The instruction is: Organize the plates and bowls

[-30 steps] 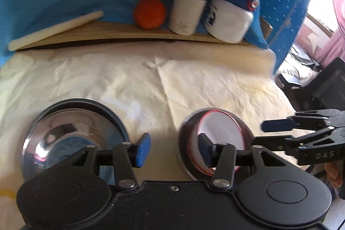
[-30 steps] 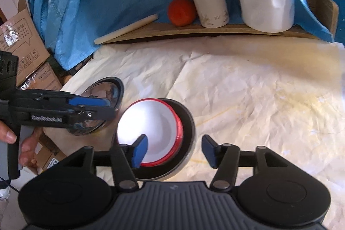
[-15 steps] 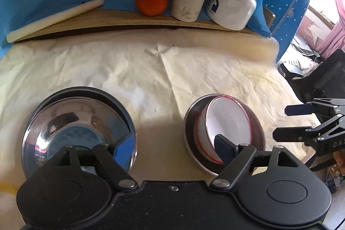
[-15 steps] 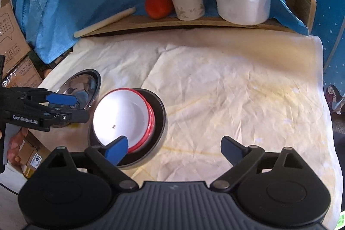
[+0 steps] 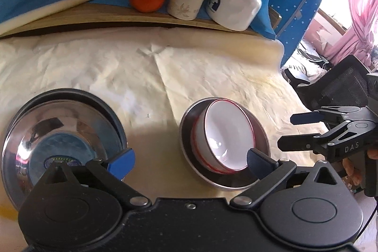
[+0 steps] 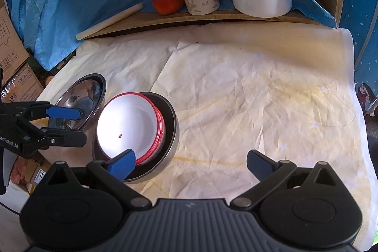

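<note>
Stainless steel bowl [image 5: 61, 141] sits on the cream-papered table [image 5: 212, 67], left of the landmark stack: a white bowl [image 5: 226, 134] with a red rim, tilted inside a dark steel plate [image 5: 259, 131]. Left gripper [image 5: 189, 158] is spread and opening wider, nothing between its jaws; one finger hangs over the steel bowl's rim, the other over the stack's near edge. Right gripper [image 6: 190, 161] is likewise spread and opening, nothing between its jaws, just right of the stack.

Risks, as judged:
- The white bowl leans; a nudge could slide or tip it out of the plate.
- Both grippers flank the stack closely; converging on it could make them collide.

Clearance: right of the stack the table lies bare to its paper edge. Behind the stack, the wooden shelf [image 6: 212, 15] carries an orange, a flask and a jug.
</note>
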`<state>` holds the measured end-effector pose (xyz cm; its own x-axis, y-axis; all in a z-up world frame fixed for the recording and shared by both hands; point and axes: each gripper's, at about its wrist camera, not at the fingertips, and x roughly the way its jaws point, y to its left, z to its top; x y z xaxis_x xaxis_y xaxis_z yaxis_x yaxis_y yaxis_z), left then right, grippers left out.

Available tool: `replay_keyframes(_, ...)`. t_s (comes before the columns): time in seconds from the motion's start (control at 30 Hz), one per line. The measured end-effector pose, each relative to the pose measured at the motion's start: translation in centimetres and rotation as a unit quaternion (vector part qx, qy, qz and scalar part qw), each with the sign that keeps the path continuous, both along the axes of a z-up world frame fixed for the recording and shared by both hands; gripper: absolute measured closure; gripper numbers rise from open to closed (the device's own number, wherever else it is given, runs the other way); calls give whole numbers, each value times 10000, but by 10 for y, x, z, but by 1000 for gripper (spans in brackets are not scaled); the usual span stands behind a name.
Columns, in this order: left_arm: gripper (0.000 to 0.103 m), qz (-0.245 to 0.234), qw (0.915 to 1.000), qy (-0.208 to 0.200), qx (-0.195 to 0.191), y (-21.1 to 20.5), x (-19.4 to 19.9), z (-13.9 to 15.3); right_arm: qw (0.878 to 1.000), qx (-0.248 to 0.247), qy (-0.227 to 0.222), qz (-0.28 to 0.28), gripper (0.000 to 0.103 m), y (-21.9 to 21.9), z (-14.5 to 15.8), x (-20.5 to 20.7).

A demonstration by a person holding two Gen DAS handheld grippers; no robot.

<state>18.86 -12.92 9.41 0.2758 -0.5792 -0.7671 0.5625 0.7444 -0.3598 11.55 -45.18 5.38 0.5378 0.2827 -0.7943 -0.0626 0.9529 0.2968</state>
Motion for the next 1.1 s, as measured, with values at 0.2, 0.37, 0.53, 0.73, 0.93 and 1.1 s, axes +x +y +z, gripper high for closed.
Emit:
replay_keyframes(0.2,2,-28,9984,-324,457,5,-1,6,10000,6,42,12,1,1,-3,3)
replay_keyframes(0.37,3,-264,9953,-510,784,-3,2,7,10000,8,78,36,1,4,-6,4)
replay_keyframes(0.53,7,-425,9934,-512,932,-15,7,4,9999,-44,126,42,1,6,-7,6)
replay_keyframes(0.73,10,-529,9919,-507,1038,-26,12,1,9997,-84,221,53,1,7,-12,10)
replay_keyframes(0.93,17,-649,9908,-510,1074,-24,15,0,9995,-61,303,70,1,6,-17,14)
replay_keyframes(1.1,24,-655,9910,-463,1072,-25,17,-1,9993,-50,358,80,1,7,-20,18)
